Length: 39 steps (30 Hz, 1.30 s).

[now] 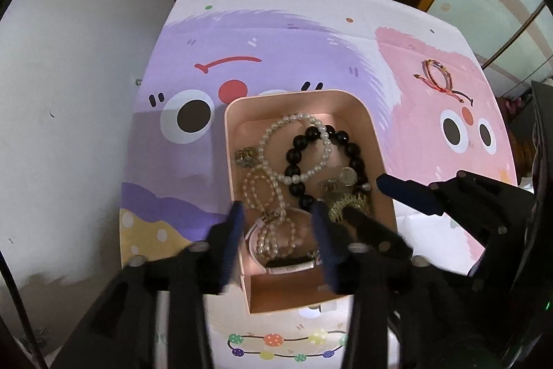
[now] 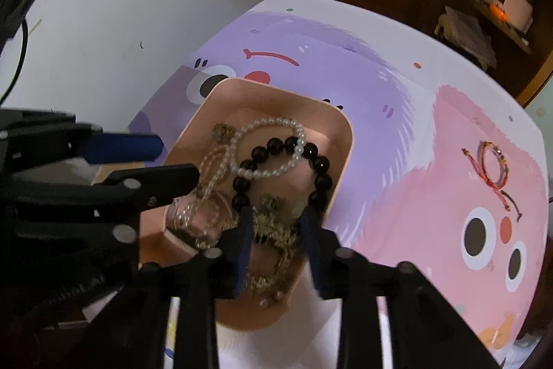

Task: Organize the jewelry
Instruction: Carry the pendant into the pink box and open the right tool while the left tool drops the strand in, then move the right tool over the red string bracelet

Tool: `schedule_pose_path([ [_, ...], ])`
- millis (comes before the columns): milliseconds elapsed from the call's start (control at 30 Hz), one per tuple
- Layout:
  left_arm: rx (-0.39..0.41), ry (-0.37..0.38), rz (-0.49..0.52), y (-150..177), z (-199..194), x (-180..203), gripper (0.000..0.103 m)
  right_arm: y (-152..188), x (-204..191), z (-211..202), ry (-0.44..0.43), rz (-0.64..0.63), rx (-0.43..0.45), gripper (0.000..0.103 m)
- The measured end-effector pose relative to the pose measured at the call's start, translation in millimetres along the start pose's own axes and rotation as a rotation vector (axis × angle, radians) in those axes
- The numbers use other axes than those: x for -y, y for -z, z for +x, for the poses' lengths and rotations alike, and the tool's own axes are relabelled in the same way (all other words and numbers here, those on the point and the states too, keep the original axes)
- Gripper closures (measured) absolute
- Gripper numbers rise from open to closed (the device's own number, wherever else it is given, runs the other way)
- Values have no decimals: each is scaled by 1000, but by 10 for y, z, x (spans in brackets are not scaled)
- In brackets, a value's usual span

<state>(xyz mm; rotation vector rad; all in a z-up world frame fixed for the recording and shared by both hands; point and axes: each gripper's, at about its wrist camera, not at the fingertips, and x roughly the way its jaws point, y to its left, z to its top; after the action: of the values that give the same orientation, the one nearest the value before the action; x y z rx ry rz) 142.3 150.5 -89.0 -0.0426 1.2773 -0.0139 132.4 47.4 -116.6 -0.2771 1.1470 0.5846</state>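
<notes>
Now, from the left wrist view, the left tool (image 1: 276, 213) hangs over the near end of the pink tray (image 1: 366, 113), its blue fingers (image 1: 235, 223) spread and pressing on nothing. Between them, just below the tips, lie a pearl strand (image 1: 266, 196) draped over a watch (image 1: 290, 265). Ahead of the tips sit a pearl bracelet (image 1: 293, 147) crossed with a black bead bracelet (image 1: 328, 161), and a gold chain piece (image 1: 349, 206) lies just to the right. The right tool (image 1: 363, 199) reaches in from the right side. Far ahead and to the right, alone on the desk (image 1: 432, 127), rests a red cord bracelet (image 1: 439, 78).

Seen from the right wrist view, the right tool (image 2: 278, 213) stands partly spread with the gold chain piece (image 2: 273, 223) lying between its fingers; whether the pads touch it I cannot tell, though nothing looks pinched. The left tool (image 2: 178, 161) comes in from the left, beside the pearls.

Judging by this, both tools are in the dropping-off step over the tray. The next move likely calls for lifting clear without snagging chains, then crossing to the red cord bracelet (image 2: 494, 168), well off to the right.
</notes>
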Motion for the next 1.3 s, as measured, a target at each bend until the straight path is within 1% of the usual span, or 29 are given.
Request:
schedule_pose_path([
  [33, 12, -6, 1, 21, -34, 13, 46, 36, -29, -32, 1, -10, 6, 67],
  [133, 50, -30, 8, 130, -146, 71, 45, 149, -95, -137, 18, -31, 24, 67],
  [200, 64, -29, 1, 197, -204, 100, 45, 217, -108, -195, 24, -36, 32, 67],
  [267, 78, -32, -6, 252, -260, 131, 42, 291, -104, -265, 27, -34, 42, 67],
  [333, 101, -50, -3, 328, -322, 185, 34, 379, -73, -348, 29, -16, 52, 67],
  [400, 115, -63, 8, 392, -363, 243, 34, 457, -30, -405, 27, 7, 52, 67],
  [500, 127, -63, 18, 473, -422, 340, 34, 594, 69, -490, 51, 57, 48, 67],
  [600, 143, -64, 24, 525, -475, 455, 34, 727, 221, -553, 57, 122, 43, 67],
  [767, 168, -62, 53, 554, -528, 708, 34, 864, 423, -641, 84, 202, 40, 67],
  [933, 188, -66, 92, 557, -549, 947, 33, 970, 655, -805, 102, 264, 61, 67],
  [1133, 201, -63, 114, 467, -563, 1156, 32, 975, 912, -917, 119, 321, 93, 67],
  [1300, 233, -69, 122, 370, -594, 1287, 31, 935, 1087, -976, 131, 344, 111, 67],
])
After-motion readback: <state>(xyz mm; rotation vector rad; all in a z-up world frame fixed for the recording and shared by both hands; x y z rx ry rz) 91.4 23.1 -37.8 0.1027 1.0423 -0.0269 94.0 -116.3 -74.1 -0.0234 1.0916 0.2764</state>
